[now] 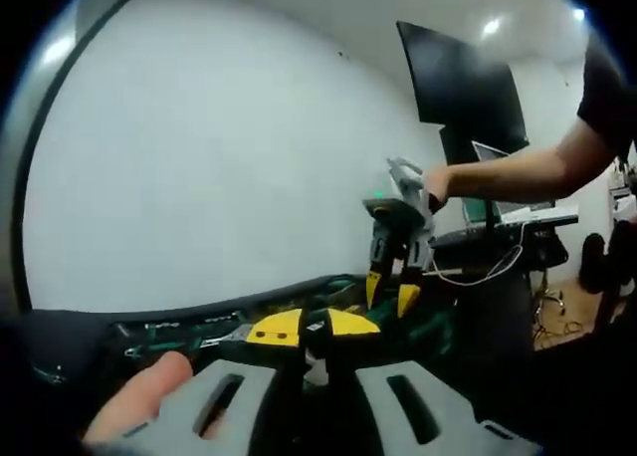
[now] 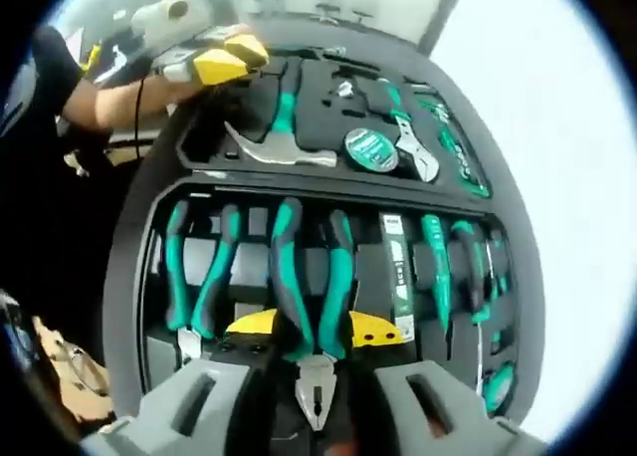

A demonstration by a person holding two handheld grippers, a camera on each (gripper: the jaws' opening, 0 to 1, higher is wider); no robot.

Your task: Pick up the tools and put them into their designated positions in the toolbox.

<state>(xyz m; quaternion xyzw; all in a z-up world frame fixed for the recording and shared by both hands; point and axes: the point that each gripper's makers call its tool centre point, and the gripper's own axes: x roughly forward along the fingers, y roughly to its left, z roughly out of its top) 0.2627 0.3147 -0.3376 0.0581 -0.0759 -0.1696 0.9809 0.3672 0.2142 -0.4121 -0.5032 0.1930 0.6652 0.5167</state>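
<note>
Right gripper view, lower centre: right claw (image 2: 316, 401) closed on the grey-nosed, teal-handled pliers (image 2: 311, 307), held over the black foam toolbox tray (image 2: 129, 277). Second teal pliers (image 2: 199, 272) seated centre left; claw hammer (image 2: 274, 142), round tape measure (image 2: 370, 147) and adjustable wrench (image 2: 413, 142) in the upper row. Teal screwdrivers (image 2: 438, 267) centre right. Left claw (image 2: 224, 60), upper left, hovers at the tray's far edge; opening cannot be told. Left gripper view: white wall (image 1: 219, 147) behind, dark monitor (image 1: 463, 78) upper right.

The toolbox (image 2: 129, 307) is black foam, and its pliers (image 2: 311, 287) have teal-and-black handles over bare steel jaws. Above them lie a silver hammer (image 2: 274, 142) (teal grip) and a green tape measure (image 2: 370, 149). The left gripper (image 2: 224, 63) is yellow-tipped.
</note>
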